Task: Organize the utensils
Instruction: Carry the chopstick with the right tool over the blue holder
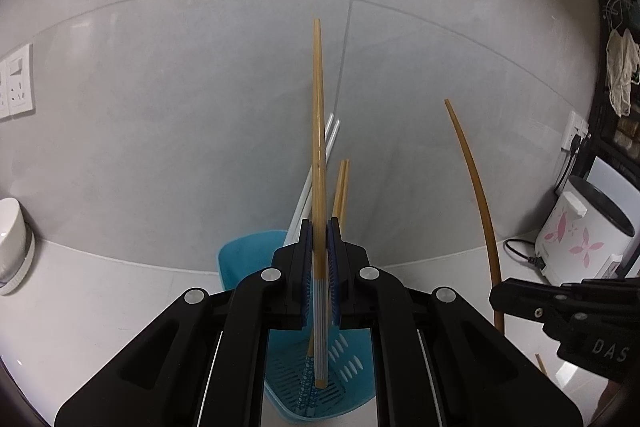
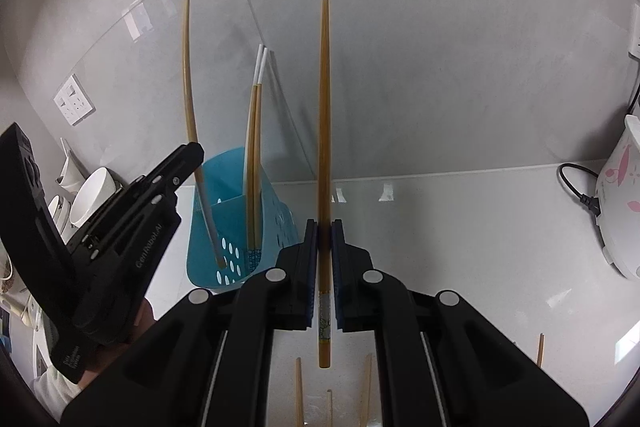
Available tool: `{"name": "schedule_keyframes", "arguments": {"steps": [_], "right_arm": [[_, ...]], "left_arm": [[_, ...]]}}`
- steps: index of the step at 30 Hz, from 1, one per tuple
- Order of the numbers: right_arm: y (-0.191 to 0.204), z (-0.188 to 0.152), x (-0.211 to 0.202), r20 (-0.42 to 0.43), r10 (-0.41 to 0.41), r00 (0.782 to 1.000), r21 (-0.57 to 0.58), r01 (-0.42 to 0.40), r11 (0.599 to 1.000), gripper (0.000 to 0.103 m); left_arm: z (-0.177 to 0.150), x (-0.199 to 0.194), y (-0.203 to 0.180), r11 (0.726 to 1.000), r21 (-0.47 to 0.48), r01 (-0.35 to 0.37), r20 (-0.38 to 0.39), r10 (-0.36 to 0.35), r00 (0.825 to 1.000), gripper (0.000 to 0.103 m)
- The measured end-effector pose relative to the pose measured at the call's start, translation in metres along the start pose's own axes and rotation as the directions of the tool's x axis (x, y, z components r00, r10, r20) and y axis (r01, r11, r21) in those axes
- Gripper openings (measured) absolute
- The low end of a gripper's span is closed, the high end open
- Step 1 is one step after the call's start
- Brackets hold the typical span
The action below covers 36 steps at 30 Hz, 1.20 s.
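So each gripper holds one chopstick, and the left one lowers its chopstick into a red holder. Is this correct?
Not quite: the holder is blue, as both wrist views show. The rest stands: the left gripper and the right gripper each clamp one chopstick, and the left chopstick has its lower end inside the holder.

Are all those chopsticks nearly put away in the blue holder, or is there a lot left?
About midway. Done: several chopsticks already stand in the blue holder. In hand: the left claw lowers one chopstick into the holder, and the right claw grips another chopstick. Left: a few loose chopsticks lie on the counter.
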State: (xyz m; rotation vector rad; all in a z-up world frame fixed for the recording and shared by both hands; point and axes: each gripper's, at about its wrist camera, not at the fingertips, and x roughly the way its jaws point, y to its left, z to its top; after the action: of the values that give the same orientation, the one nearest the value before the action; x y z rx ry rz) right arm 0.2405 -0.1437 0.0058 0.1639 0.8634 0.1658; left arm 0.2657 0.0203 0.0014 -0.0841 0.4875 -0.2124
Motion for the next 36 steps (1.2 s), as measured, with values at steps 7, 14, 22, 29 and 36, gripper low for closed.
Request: {"name": "schedule_keyframes", "arguments": {"steps": [7, 14, 22, 29, 36], "right_arm": [[-0.003, -0.002, 0.007, -0.014, 0.005, 1.0, -0.006, -0.005, 1.0, 0.006], [-0.005, -0.005, 0.009, -0.024, 0.008, 1.0, -0.01, -0.008, 1.0, 0.006], [-0.003, -0.006, 0.011, -0.036, 0.011, 0.999, -0.015, -0.011, 1.0, 0.006], [-0.001, -0.008, 0.01, -0.036, 0.013, 0.999, -0.018, -0.014, 1.0, 0.006], [0.005, -0.004, 0.005, -0.005, 0.036, 0.999, -0.024, -0.036, 0.999, 0.006]], "left_arm": [[-0.013, 0.013, -0.002, 1.0, 0.025, -0.004, -0.03, 0.005, 1.0, 0.007], [-0.024, 0.026, -0.004, 0.999, 0.033, -0.003, -0.085, 0.005, 0.996, 0.007], [-0.029, 0.031, -0.001, 1.0, 0.024, -0.002, -0.141, 0.005, 0.99, 0.008], [-0.022, 0.022, -0.001, 0.999, 0.012, -0.037, -0.182, 0.039, 0.983, 0.018], [-0.009, -0.002, 0.01, 0.995, -0.023, -0.092, -0.237, 0.084, 0.968, 0.055]]}}
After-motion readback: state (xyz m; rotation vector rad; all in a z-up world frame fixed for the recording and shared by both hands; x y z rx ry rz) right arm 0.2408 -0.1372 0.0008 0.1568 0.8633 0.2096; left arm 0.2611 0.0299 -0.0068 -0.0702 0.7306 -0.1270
